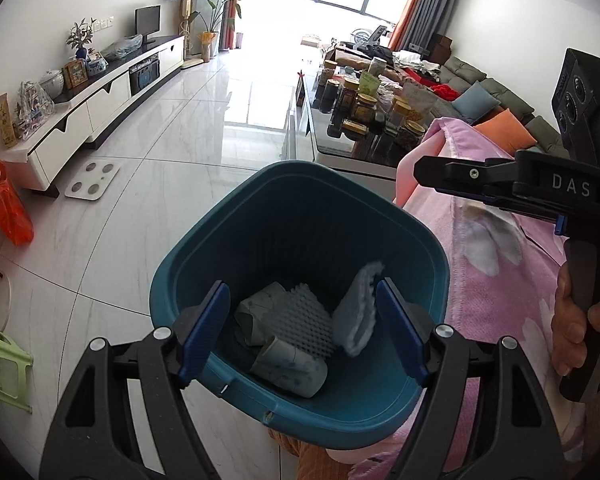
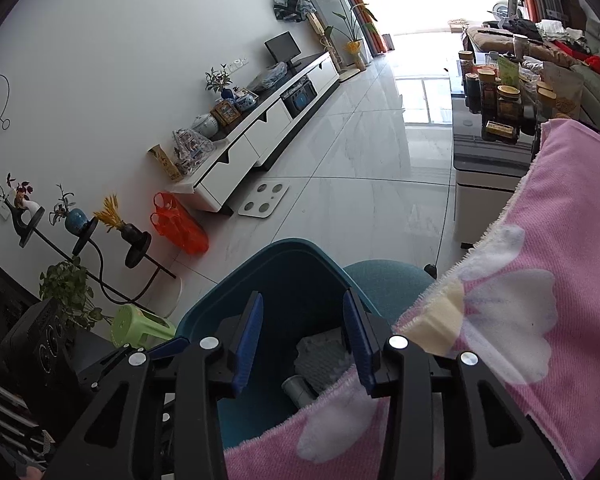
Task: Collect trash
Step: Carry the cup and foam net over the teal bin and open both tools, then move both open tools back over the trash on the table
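Trash bin | left gripper angled down, wide, gripping nothing | right gripper angled down, part-open, empty

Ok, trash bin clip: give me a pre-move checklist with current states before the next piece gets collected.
1. Teal trash bin upright, mouth unobstructed: ok.
2. White scrap inside bin: ok.
3. Spiky grey sheet and paper cups in bin: ok.
4. Right gripper empty, apart: ok.
5. Left gripper gripping bin rim: cannot tell.
6. Next trash piece located on pink blanket: cannot tell.
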A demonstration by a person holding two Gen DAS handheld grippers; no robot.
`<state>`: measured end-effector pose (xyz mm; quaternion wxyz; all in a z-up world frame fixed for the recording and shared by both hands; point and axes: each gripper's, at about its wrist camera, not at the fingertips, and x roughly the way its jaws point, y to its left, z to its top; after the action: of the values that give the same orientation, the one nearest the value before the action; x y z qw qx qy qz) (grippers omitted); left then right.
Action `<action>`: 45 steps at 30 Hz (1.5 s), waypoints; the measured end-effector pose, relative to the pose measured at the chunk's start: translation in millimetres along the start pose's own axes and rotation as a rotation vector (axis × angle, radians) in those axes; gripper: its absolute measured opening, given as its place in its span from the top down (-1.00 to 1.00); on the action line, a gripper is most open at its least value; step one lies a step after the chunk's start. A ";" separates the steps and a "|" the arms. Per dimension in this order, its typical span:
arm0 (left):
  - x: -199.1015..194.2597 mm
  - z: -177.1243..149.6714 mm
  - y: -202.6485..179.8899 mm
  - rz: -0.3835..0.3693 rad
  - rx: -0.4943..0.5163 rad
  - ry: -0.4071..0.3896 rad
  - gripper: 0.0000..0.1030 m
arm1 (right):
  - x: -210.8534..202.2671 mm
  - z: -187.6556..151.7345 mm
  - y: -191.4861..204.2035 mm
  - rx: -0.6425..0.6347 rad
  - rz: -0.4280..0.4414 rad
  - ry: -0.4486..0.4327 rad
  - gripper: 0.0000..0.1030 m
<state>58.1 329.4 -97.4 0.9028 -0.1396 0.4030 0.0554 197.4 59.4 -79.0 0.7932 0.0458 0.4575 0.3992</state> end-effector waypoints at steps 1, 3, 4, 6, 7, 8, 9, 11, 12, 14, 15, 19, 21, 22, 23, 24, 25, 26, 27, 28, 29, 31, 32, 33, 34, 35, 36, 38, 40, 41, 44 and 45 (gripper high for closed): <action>-2.4 1.3 -1.9 -0.002 -0.001 -0.007 -0.45 | -2.0 -0.6 -0.5 0.001 0.004 -0.003 0.22; -9.0 0.8 -4.0 -0.009 0.000 -0.021 -0.45 | -7.0 -2.9 -0.7 0.001 0.011 -0.009 0.22; -13.5 -0.1 -5.7 -0.008 0.001 -0.029 -0.46 | -10.1 -3.9 -0.6 -0.001 0.013 -0.014 0.22; -20.0 0.2 -10.5 -0.011 0.006 -0.045 -0.46 | -17.0 -6.2 -0.8 -0.004 0.022 -0.023 0.22; -23.8 0.5 -12.9 -0.016 0.009 -0.052 -0.47 | -21.3 -7.7 -0.7 -0.005 0.027 -0.029 0.22; -27.7 0.8 -15.4 -0.023 0.012 -0.060 -0.47 | -26.3 -9.7 -1.0 -0.008 0.030 -0.035 0.21; -30.6 -0.1 -18.4 -0.029 0.017 -0.069 -0.48 | -31.8 -11.5 0.4 -0.012 0.032 -0.043 0.20; -38.5 -0.3 -23.7 -0.047 0.030 -0.086 -0.51 | -46.2 -16.6 1.1 -0.025 0.035 -0.067 0.12; -43.7 -1.5 -28.6 -0.059 0.037 -0.095 -0.52 | -54.1 -20.3 2.2 -0.035 0.032 -0.081 0.09; -52.0 -2.8 -40.6 -0.087 0.055 -0.110 -0.53 | -70.9 -28.8 1.7 -0.050 0.029 -0.108 0.04; -55.6 -3.6 -47.6 -0.102 0.067 -0.115 -0.53 | -80.0 -33.6 1.4 -0.054 0.026 -0.121 0.04; -65.6 -8.2 -79.1 -0.174 0.110 -0.126 -0.55 | -120.4 -51.9 -7.5 -0.059 -0.004 -0.193 0.02; -68.0 -11.3 -98.8 -0.215 0.136 -0.123 -0.55 | -142.2 -62.2 -14.0 -0.056 -0.033 -0.236 0.00; -69.3 -13.3 -109.5 -0.235 0.152 -0.122 -0.55 | -153.2 -68.4 -18.2 -0.050 -0.042 -0.255 -0.02; -69.5 -15.3 -120.1 -0.255 0.166 -0.118 -0.55 | -163.3 -73.5 -23.2 -0.040 -0.057 -0.274 -0.03; -69.4 -17.6 -131.3 -0.279 0.180 -0.109 -0.55 | -173.4 -79.9 -28.5 -0.031 -0.077 -0.291 -0.03; -69.0 -20.4 -142.6 -0.303 0.195 -0.099 -0.55 | -183.1 -86.0 -34.2 -0.020 -0.100 -0.306 -0.03; -68.7 -24.1 -154.4 -0.326 0.209 -0.091 -0.55 | -192.4 -91.5 -41.2 -0.008 -0.122 -0.320 -0.03; -67.8 -28.4 -163.6 -0.347 0.224 -0.084 -0.55 | -201.6 -97.8 -47.8 0.007 -0.140 -0.332 -0.03; -67.0 -32.1 -174.8 -0.366 0.239 -0.076 -0.55 | -210.1 -103.7 -55.1 0.021 -0.160 -0.343 -0.03; -66.0 -35.0 -185.5 -0.384 0.253 -0.067 -0.55 | -219.3 -110.1 -61.2 0.032 -0.190 -0.355 -0.03; -62.2 -40.2 -206.3 -0.417 0.283 -0.049 -0.55 | -237.4 -121.2 -75.0 0.061 -0.235 -0.378 -0.03; -60.9 -43.0 -217.1 -0.431 0.302 -0.042 -0.55 | -245.9 -128.0 -81.3 0.077 -0.258 -0.391 -0.03; -59.8 -46.4 -229.6 -0.443 0.325 -0.038 -0.55 | -255.6 -134.6 -88.2 0.094 -0.287 -0.405 -0.03; -60.1 -50.8 -241.7 -0.454 0.348 -0.035 -0.55 | -264.4 -141.9 -96.1 0.112 -0.311 -0.418 -0.03; -59.4 -54.2 -254.1 -0.465 0.371 -0.031 -0.55 | -273.5 -148.4 -104.2 0.132 -0.334 -0.432 -0.03; -58.7 -57.6 -266.2 -0.476 0.394 -0.025 -0.55 | -282.1 -154.7 -112.4 0.154 -0.358 -0.447 -0.03; -56.1 -64.7 -290.2 -0.501 0.436 -0.012 -0.55 | -296.5 -165.7 -129.7 0.200 -0.401 -0.464 -0.03; -52.2 -72.2 -315.4 -0.524 0.477 0.002 -0.55 | -309.6 -176.2 -144.8 0.245 -0.435 -0.484 -0.03; -51.1 -76.2 -326.2 -0.535 0.497 0.010 -0.55 | -315.3 -180.9 -151.2 0.262 -0.456 -0.493 -0.03; -45.2 -87.6 -353.6 -0.557 0.552 0.034 -0.55 | -334.1 -196.6 -168.6 0.302 -0.502 -0.523 -0.03; -43.2 -91.2 -362.9 -0.558 0.569 0.042 -0.54 | -337.8 -201.0 -173.1 0.315 -0.519 -0.530 -0.03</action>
<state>41.4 -43.7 -48.1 0.8774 0.0111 0.3671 -0.3086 57.8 -344.6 -38.0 0.9414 0.1512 0.2892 0.0850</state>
